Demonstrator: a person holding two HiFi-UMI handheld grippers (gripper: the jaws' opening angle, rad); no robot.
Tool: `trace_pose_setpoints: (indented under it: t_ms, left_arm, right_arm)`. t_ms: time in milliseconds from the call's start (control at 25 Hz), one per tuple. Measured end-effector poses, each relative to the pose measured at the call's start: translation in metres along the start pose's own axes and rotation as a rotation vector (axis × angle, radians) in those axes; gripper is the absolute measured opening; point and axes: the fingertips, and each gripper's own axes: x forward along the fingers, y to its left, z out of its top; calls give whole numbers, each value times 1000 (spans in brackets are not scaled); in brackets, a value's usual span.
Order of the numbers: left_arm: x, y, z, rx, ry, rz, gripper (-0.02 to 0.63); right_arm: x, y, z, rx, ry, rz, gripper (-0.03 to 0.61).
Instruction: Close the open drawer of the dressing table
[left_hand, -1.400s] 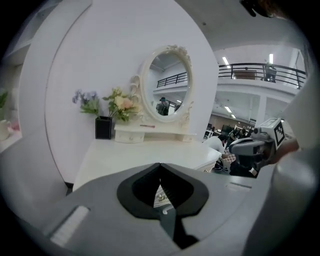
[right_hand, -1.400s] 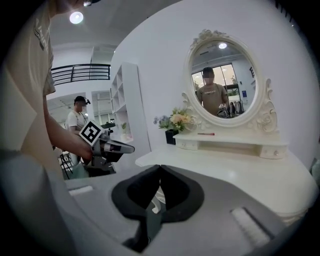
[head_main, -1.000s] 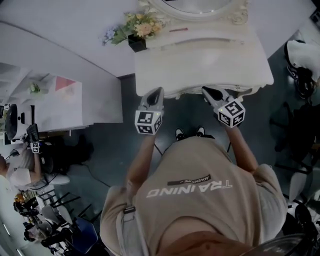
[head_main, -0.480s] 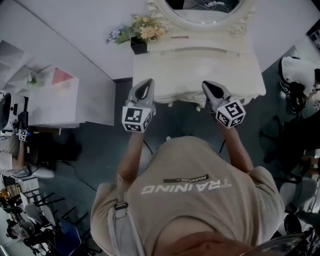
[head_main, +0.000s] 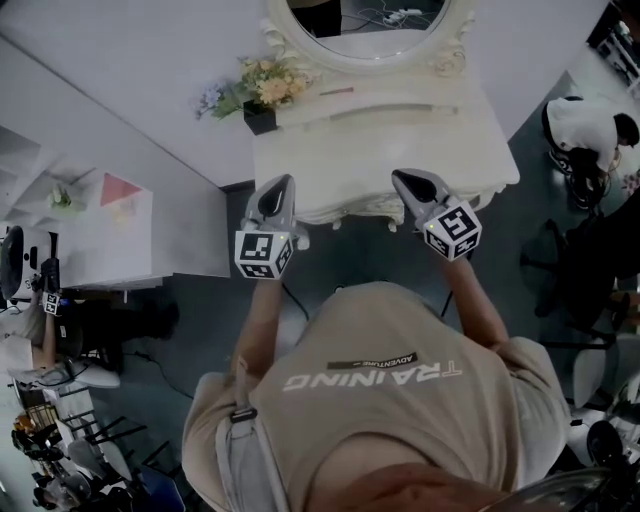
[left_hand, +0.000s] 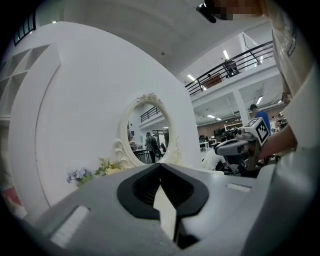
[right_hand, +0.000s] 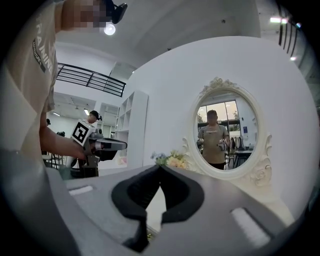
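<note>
The cream dressing table (head_main: 380, 130) stands against the white wall, with an oval mirror (head_main: 365, 20) at its back. The table top overhangs its front, so no drawer shows in any view. My left gripper (head_main: 284, 182) is shut and empty, its tip over the table's front left edge. My right gripper (head_main: 398, 177) is also shut and empty, over the front right edge. In the left gripper view the left gripper (left_hand: 160, 165) points at the mirror (left_hand: 148, 135). From the right gripper (right_hand: 160, 167), its own view looks at the mirror (right_hand: 225, 132).
A flower pot (head_main: 255, 85) sits on the table's back left corner. A white shelf unit (head_main: 100, 220) stands to the left. Dark chairs and a white bag (head_main: 585, 130) crowd the right side. The person's feet stand on dark floor (head_main: 340, 255) before the table.
The head view has shifted, so more of the mirror shows and the table sits lower in frame. Both grippers now reach slightly further over the table's front edge and stay shut.
</note>
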Motion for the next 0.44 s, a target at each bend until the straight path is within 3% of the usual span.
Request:
trace_pose_setpoints:
  t_ms: [440]
  left_arm:
    - [13,-13,-20,21,35,-19,6]
  right_arm:
    - [3,-21,-24,37,25,-16,3]
